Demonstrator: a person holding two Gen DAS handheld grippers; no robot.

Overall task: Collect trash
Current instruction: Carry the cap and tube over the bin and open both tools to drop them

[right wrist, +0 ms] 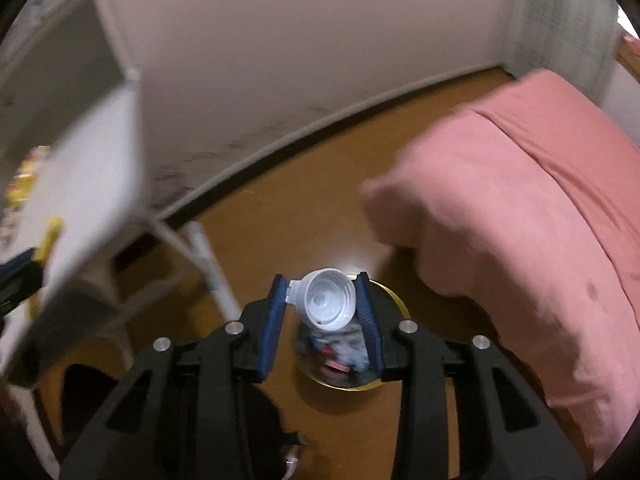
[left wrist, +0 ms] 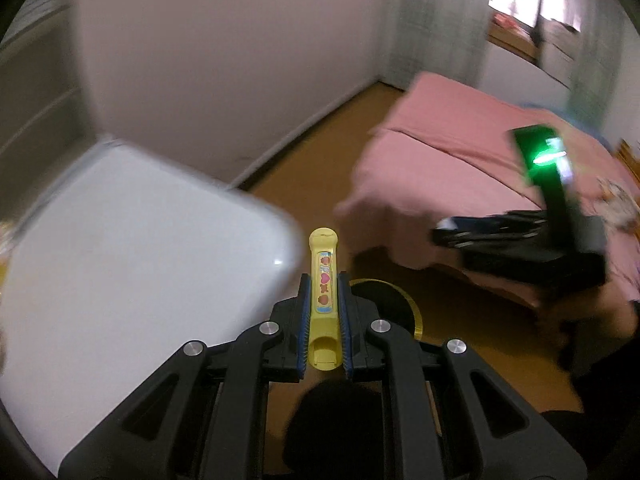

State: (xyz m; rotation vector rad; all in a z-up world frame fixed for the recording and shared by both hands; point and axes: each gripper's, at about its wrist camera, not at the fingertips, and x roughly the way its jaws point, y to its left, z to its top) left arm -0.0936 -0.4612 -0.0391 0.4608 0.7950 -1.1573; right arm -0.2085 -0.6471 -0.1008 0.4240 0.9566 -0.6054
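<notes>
My left gripper [left wrist: 323, 280] is shut on a long yellow plastic stick [left wrist: 324, 268] with red shapes printed on it, which juts forward past the pads. Just beyond it on the floor stands a round bin with a yellow rim [left wrist: 416, 320]. My right gripper [right wrist: 322, 280] is shut on a white threaded bottle cap [right wrist: 327, 298], its open side facing the camera. Directly under it the same yellow-rimmed bin [right wrist: 394, 302] shows mixed trash inside. The right gripper [left wrist: 440, 234] also appears in the left wrist view, over the bed's edge.
A white table [left wrist: 120, 260] fills the left, with white legs [right wrist: 208, 256] reaching the brown floor [left wrist: 312, 160]. A bed with a pink cover [right wrist: 520, 200] takes the right side. A white wall with a skirting board runs behind. Everything is motion blurred.
</notes>
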